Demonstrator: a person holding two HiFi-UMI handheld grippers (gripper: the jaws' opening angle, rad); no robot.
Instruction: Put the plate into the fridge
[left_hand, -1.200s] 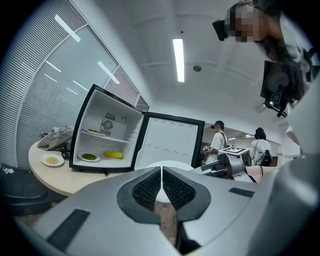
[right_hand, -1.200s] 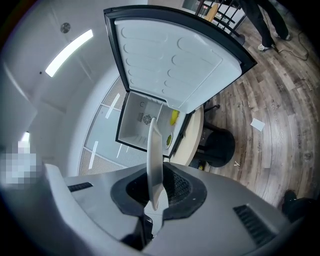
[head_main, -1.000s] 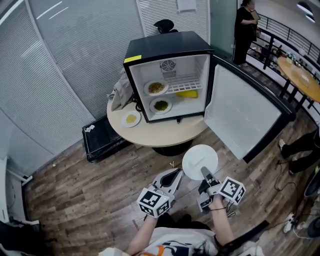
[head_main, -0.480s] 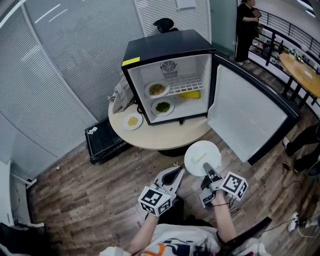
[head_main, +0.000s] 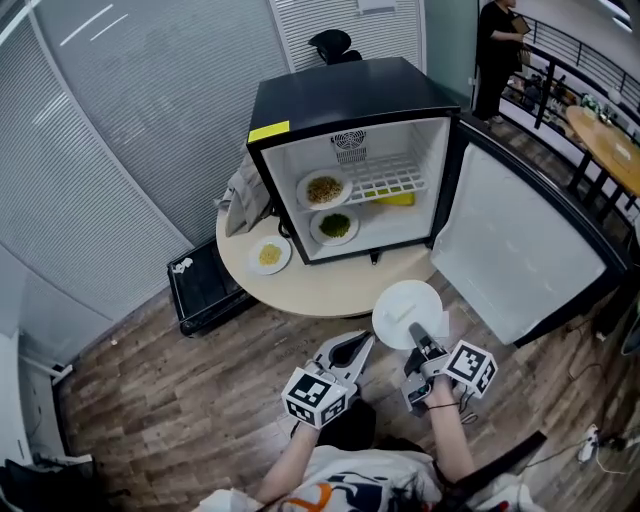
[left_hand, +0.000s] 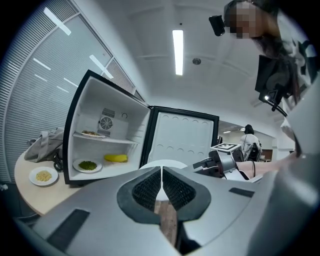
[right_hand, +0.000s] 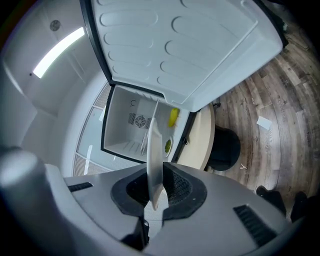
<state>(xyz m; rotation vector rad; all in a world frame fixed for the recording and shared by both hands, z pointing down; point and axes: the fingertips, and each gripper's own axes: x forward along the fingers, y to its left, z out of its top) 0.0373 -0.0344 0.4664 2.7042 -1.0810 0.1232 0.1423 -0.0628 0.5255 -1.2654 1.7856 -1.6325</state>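
Pinching plate (head_main: 400, 305) rim before open fridge (head_main: 350, 95)

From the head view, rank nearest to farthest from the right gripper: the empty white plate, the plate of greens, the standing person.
1. Empty white plate: clamped in the right gripper.
2. Plate of greens: low in the fridge, ahead-left.
3. Standing person: far back right, beyond the fridge.
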